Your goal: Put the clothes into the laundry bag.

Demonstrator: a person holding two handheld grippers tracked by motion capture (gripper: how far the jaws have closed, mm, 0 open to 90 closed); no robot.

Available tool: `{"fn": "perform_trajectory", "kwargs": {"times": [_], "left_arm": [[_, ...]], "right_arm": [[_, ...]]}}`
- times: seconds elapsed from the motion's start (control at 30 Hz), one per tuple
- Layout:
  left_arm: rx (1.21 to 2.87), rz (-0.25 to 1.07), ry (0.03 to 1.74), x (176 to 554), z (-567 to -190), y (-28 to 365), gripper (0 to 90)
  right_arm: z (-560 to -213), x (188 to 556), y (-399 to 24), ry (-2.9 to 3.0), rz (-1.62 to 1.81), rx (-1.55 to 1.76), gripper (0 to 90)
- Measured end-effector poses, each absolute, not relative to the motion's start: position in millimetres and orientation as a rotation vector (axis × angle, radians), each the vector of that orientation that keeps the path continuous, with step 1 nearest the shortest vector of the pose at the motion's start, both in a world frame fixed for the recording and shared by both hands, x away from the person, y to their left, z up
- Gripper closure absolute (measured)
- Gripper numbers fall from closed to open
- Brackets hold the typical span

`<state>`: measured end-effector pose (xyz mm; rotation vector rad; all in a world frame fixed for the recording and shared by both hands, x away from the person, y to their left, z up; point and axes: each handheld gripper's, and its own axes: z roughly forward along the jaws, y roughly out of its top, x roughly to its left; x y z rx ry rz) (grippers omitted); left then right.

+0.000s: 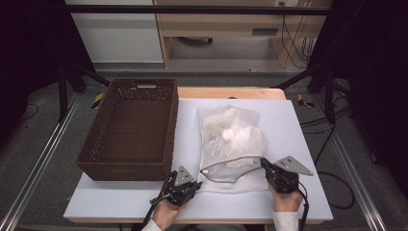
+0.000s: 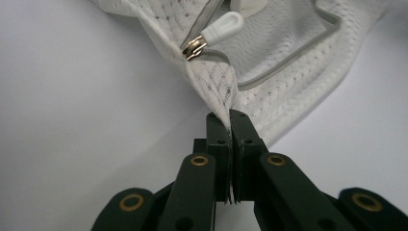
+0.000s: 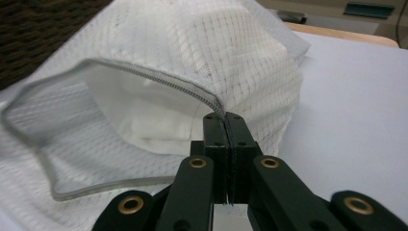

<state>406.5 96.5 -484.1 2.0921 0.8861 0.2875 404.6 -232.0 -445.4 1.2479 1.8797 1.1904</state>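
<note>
The mesh bag [image 1: 232,144] lies on my white desk [image 1: 298,144], just right of the brown basket [image 1: 130,130]. My left gripper [image 2: 230,115] has its jaws clamped on the bag's corner by the zipper pull [image 2: 221,26]. My right gripper [image 3: 224,118] pinches the open rim. White cloth [image 3: 154,130] sits inside the bag.

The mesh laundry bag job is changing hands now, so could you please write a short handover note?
Left gripper: shut on the mesh bag corner beside the zipper pull.
Right gripper: shut on the bag's zipper edge at the other end of the mouth.
Bag lies on the white table, mouth unzipped and held open, white cloth inside.
Brown basket sits left of it.
Left: probably zipping shut or moving it to the basket.
</note>
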Motion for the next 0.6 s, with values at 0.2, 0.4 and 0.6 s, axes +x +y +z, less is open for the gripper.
{"fn": "perform_trajectory", "kwargs": {"times": [0.2, 0.4, 0.6], "left_arm": [[2.091, 0.284, 0.898, 407.1, -484.9, 95.7, 84.0], [2.05, 0.306, 0.892, 412.5, -474.5, 97.4, 49.0], [2.024, 0.317, 0.902, 431.8, -464.1, 89.0, 42.6]], "right_arm": [[-469.0, 400.6, -230.9, 2.054, 1.103, 1.292, 89.5], [-483.6, 408.2, -222.6, 2.135, 1.035, 1.3, 75.6], [-471.8, 392.7, -245.6, 1.977, 1.143, 1.319, 53.0]]}}
